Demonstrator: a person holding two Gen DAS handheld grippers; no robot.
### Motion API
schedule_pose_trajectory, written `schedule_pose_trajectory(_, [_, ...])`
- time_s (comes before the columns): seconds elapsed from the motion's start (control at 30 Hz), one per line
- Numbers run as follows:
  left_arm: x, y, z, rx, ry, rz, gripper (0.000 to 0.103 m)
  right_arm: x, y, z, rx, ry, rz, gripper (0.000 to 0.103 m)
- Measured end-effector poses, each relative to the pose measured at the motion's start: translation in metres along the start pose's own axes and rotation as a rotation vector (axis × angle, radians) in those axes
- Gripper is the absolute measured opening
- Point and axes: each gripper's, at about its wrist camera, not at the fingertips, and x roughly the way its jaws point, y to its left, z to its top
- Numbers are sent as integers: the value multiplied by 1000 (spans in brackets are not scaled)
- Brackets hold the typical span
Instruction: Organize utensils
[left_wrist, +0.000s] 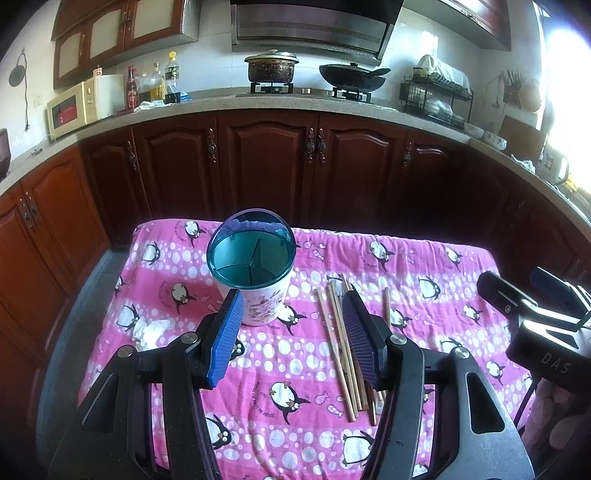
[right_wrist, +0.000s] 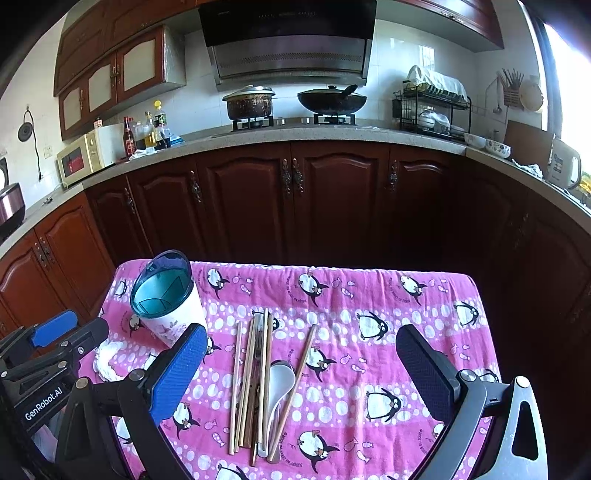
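Kitchen table, pink cloth (right_wrist: 369, 295): chopsticks (right_wrist: 255, 376) and spoon (right_wrist: 280, 380) lie right of the holder (right_wrist: 166, 306), none stowed yet. Our left gripper (left_wrist: 291, 325) and right gripper (right_wrist: 299, 365) gape empty; next we must pinch one stick.

pink penguin-print tablecloth (right_wrist: 369, 295): soft woven cloth, matt, a bit wrinkled. utensil holder (left_wrist: 255, 295): smooth white plastic body w/ floral print, glossy see-through teal plastic rim + divider. chopsticks (right_wrist: 243, 384): pale wood or bamboo, matt, unvarnished look. soup spoon (right_wrist: 279, 384): white, smooth, glossy, ceramic or plastic, can't tell. left gripper (left_wrist: 291, 332) & right gripper (right_wrist: 299, 373): matt black plastic arms, ribbed blue rubbery pads, shiny metal screws. crumpled tissue (right_wrist: 107, 360): white paper. base cabinets (right_wrist: 332, 199): dark varnished wood, semi-gloss. countertop (right_wrist: 314, 134): speckled stone look.
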Motion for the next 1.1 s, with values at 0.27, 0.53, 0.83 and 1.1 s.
schedule_pose_trajectory(0.27, [0, -1, 0, -1, 0, -2, 56, 1, 0, 1, -1, 2, 1, 102])
schedule_pose_trajectory(0.53, [1, -3, -1, -7, -2, -12, 56, 2, 0, 1, -1, 7, -4, 102])
schedule_pose_trajectory(0.83, [2, -1, -1, -9, 0, -14, 56, 5, 0, 0, -7, 12, -7, 102])
schedule_pose_trajectory(1.1, [7, -2, -2, -7, 19, -20, 56, 8, 0, 0, -10, 17, -8, 102])
